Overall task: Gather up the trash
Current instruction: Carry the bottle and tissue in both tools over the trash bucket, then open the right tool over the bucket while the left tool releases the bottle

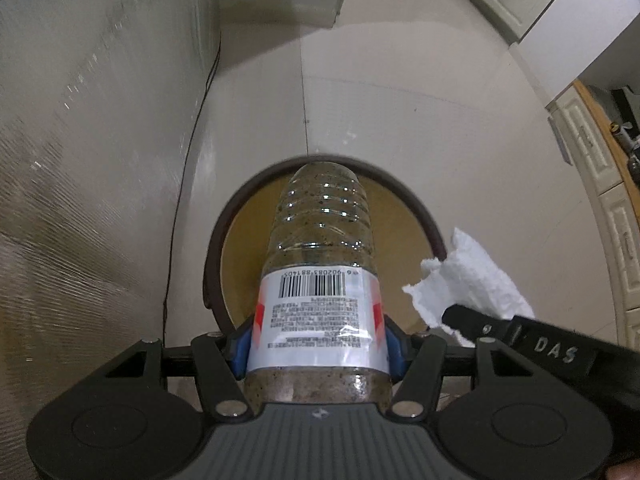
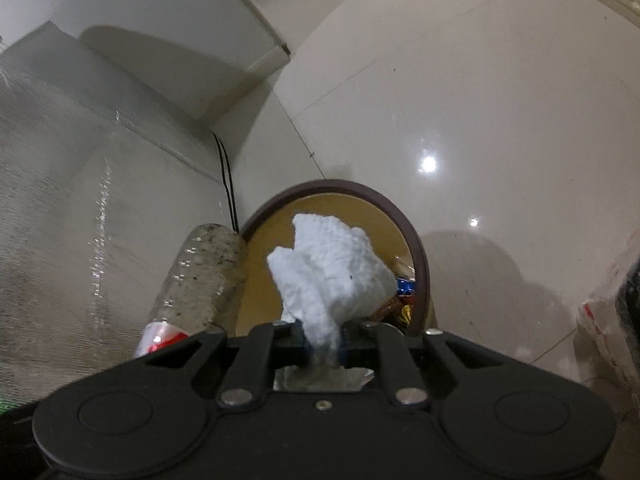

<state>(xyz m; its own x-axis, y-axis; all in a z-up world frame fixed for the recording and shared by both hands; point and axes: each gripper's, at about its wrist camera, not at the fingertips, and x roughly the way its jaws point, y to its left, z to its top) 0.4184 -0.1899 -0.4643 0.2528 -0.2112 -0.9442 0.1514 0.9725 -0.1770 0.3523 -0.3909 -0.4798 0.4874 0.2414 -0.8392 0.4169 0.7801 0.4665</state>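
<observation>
- While both grippers point steeply down over the round bin [image 1: 224,240], each one carries a piece of trash.
- The left gripper [image 1: 316,344] has its blue pads clamped on the labelled middle of a clear plastic bottle [image 1: 320,236]; the bottle holds murky, speckled liquid and juts forward over the bin's mouth.
- The right gripper [image 2: 322,344] is pinched tight on a crumpled white paper towel [image 2: 328,268], which stands up from the jaws above the bin's opening.
- In the right wrist view the bottle lies just beside the towel, to its left, at the bin's dark rim.
- Inside the bin, some colourful wrappers [image 2: 404,292] show, possibly snack packets; blur hides detail.
- The bin stands on a pale tiled floor [image 1: 400,100], near a black cable [image 1: 188,160] along the wall.
</observation>
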